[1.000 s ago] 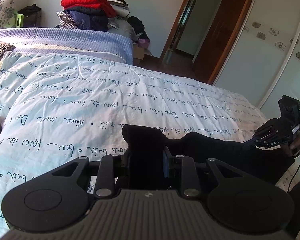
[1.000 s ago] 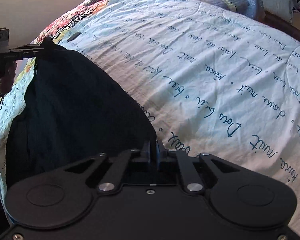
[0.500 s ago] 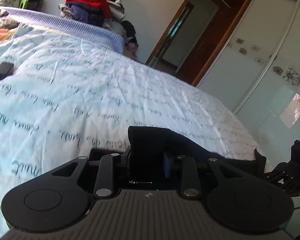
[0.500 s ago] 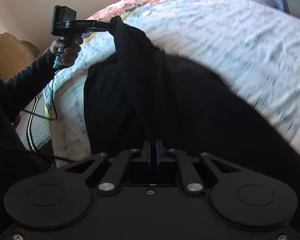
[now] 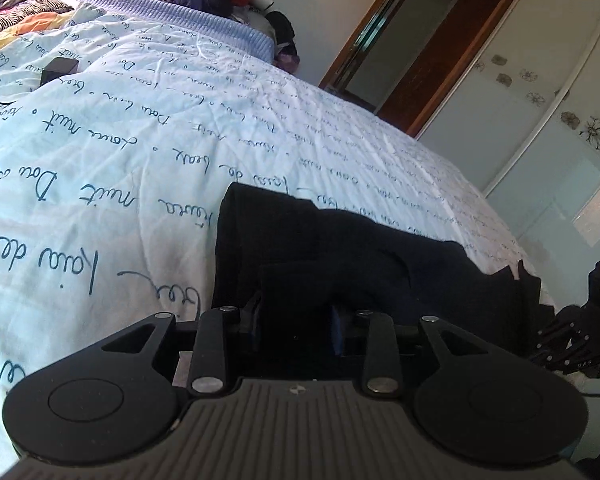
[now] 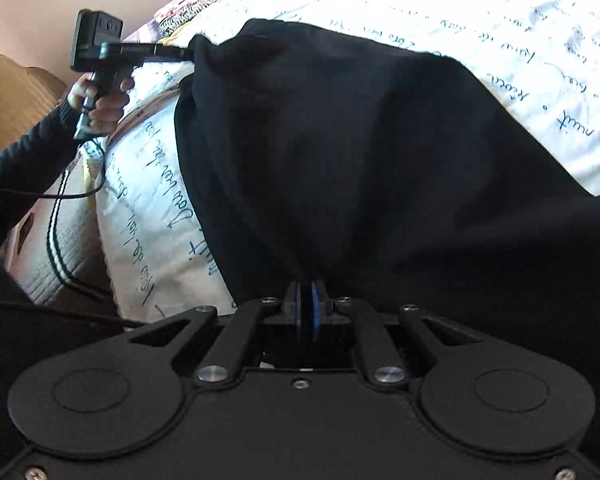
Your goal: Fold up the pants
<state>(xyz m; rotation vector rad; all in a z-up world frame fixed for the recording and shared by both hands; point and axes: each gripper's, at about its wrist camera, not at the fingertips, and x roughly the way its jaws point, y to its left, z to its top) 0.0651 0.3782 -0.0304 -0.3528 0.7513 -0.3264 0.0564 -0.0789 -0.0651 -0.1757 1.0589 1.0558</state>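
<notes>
Left claw (image 5: 296, 312) of ours has black pants (image 5: 340, 252) bunched between its jaws, which are opening; we still see cloth filling the gap at the fingers. From the right wrist view, that claw (image 6: 186, 53) sits at the pants' (image 6: 340, 152) far left corner, with a hand (image 6: 100, 100) on its grip. The pants spread from there across the near edge of the bed (image 5: 140, 140), lying on the pale cover with blue script, and run rightward to our right claw (image 6: 307, 300). Its jaws are pressed together on a fold of the pants, the cloth rising straight out of the blue pads (image 6: 316, 308). In the left wrist view the right claw (image 5: 540, 312) sits at the pants' right end, near the bed's edge.
</notes>
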